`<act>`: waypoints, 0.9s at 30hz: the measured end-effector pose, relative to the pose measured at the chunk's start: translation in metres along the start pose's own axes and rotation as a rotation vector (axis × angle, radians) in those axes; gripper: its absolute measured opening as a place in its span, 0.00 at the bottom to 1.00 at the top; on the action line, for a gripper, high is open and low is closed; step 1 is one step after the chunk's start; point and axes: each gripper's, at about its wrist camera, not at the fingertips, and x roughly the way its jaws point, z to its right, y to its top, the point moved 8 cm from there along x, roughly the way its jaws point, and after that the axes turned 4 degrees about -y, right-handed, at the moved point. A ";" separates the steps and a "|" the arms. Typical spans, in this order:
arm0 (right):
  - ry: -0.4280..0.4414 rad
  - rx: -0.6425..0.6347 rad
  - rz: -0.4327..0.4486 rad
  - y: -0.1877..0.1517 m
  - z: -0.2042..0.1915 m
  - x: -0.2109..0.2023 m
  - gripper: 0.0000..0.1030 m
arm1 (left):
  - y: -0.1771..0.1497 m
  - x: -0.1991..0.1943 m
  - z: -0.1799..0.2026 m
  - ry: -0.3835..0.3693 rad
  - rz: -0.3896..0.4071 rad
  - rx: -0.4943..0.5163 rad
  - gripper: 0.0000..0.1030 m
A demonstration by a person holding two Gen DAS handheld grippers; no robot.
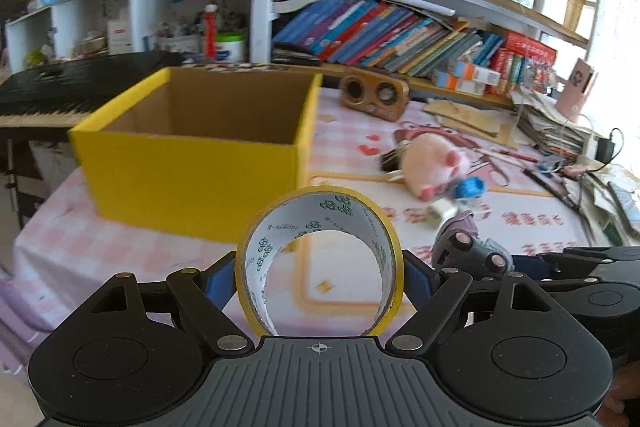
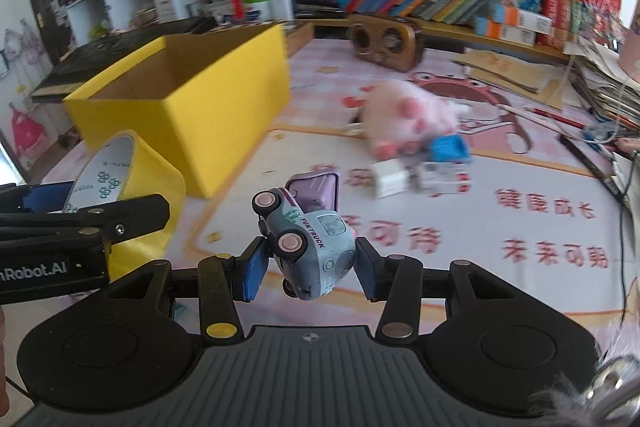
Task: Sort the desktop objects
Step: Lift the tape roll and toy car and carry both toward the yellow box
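My left gripper is shut on a roll of yellow tape, held upright above the tablecloth, in front of the open yellow box. The tape roll and left gripper also show at the left of the right wrist view. My right gripper is shut on a pale blue toy truck with pink wheels, tilted on its side, held above the table right of the box. The truck shows beside the tape in the left wrist view.
A pink plush toy, a blue piece and small white boxes lie mid-table. A wooden speaker stands behind. Paper stacks and cables crowd the right edge. Bookshelves line the back; a keyboard sits left.
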 end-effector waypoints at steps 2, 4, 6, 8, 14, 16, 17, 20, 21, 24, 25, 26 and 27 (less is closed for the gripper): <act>0.009 -0.008 -0.004 -0.003 -0.017 -0.003 0.43 | -0.004 -0.010 -0.014 0.010 0.003 -0.007 0.81; 0.016 -0.013 -0.011 -0.007 -0.031 -0.004 0.43 | -0.007 -0.019 -0.026 0.019 0.006 -0.011 0.81; 0.024 -0.018 -0.019 -0.010 -0.046 -0.005 0.43 | -0.011 -0.027 -0.039 0.027 0.008 -0.016 0.81; 0.032 -0.025 -0.022 -0.014 -0.061 -0.007 0.43 | -0.015 -0.036 -0.051 0.036 0.010 -0.019 0.81; 0.047 -0.045 -0.015 -0.022 -0.099 -0.015 0.43 | -0.026 -0.056 -0.078 0.046 0.008 -0.027 0.81; 0.043 -0.041 -0.011 -0.023 -0.107 -0.017 0.43 | -0.028 -0.061 -0.084 0.046 0.009 -0.024 0.81; 0.040 -0.036 -0.011 -0.024 -0.109 -0.018 0.43 | -0.028 -0.062 -0.086 0.046 0.010 -0.022 0.81; 0.031 -0.018 -0.016 -0.026 -0.116 -0.020 0.43 | -0.030 -0.068 -0.093 0.044 0.013 -0.017 0.81; 0.028 -0.015 -0.016 -0.027 -0.118 -0.021 0.43 | -0.031 -0.069 -0.095 0.042 0.014 -0.016 0.81; 0.025 -0.016 -0.014 -0.029 -0.125 -0.024 0.43 | -0.033 -0.074 -0.100 0.034 0.017 -0.013 0.81; 0.023 -0.019 -0.012 -0.029 -0.127 -0.025 0.43 | -0.033 -0.075 -0.101 0.032 0.019 -0.012 0.81; 0.021 -0.021 -0.011 -0.030 -0.129 -0.025 0.43 | -0.033 -0.076 -0.103 0.030 0.020 -0.012 0.81; 0.020 -0.023 -0.009 -0.030 -0.131 -0.026 0.43 | -0.034 -0.077 -0.104 0.029 0.022 -0.014 0.81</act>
